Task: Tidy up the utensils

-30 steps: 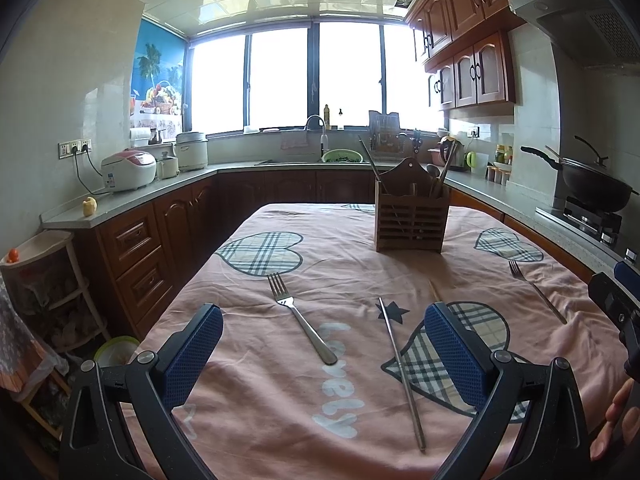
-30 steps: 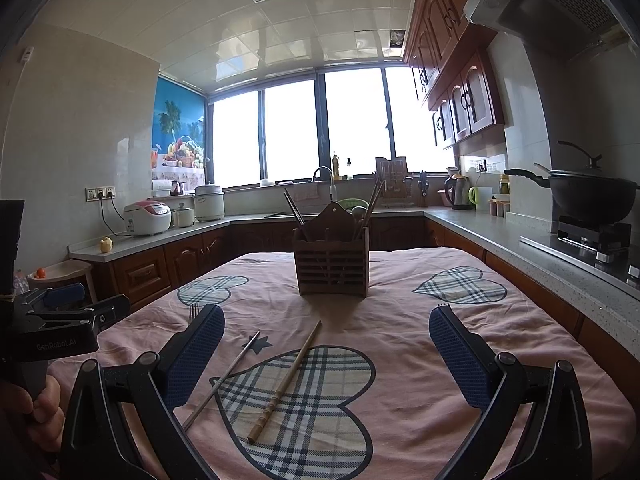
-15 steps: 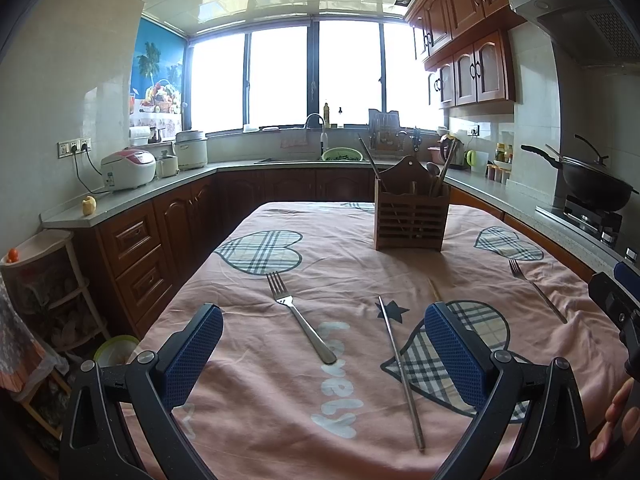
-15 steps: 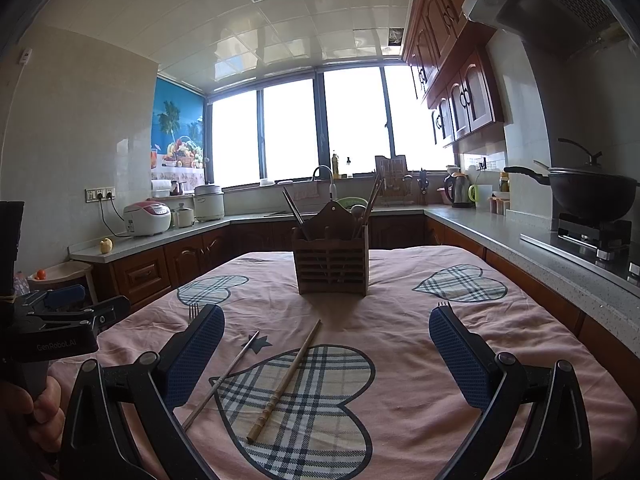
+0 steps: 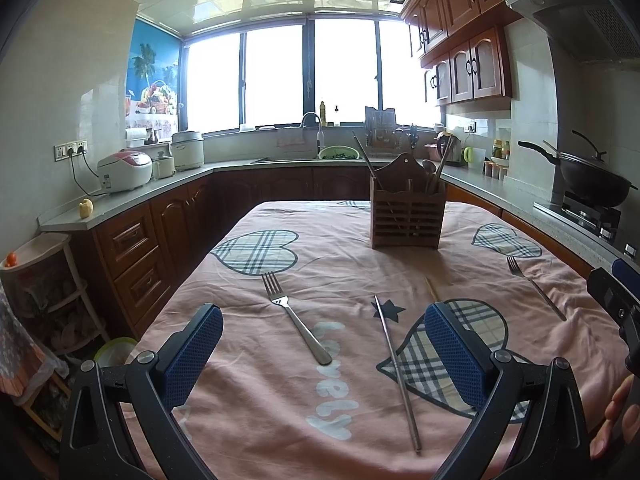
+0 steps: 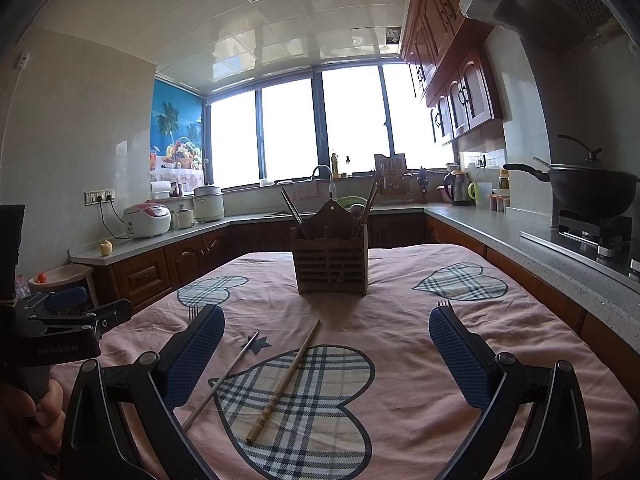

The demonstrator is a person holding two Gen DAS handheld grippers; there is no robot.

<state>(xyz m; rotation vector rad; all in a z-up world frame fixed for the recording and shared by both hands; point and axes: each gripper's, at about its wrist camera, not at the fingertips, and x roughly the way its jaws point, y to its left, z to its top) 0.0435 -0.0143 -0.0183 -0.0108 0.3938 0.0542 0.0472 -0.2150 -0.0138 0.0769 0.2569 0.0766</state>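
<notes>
1. We held the left tool [image 5: 323, 343] and the right tool [image 6: 327, 343] above the bench [image 5: 248, 408], both with fingers wide apart and empty.
2. Compared with one second before, almost nothing had changed: no utensil had moved and both tools hovered at the same place.
3. The near fork [image 5: 295, 318], the steel chopstick [image 5: 396, 372] and the far fork [image 5: 535, 286] lay flat on the cloth; the wooden chopstick [image 6: 285, 381] lay just beside the steel one.
4. The wooden holder [image 5: 407, 216] stood well behind them, with some utensils already inside.
5. We judged that the sorting was partly done and no grasp had begun.
</notes>
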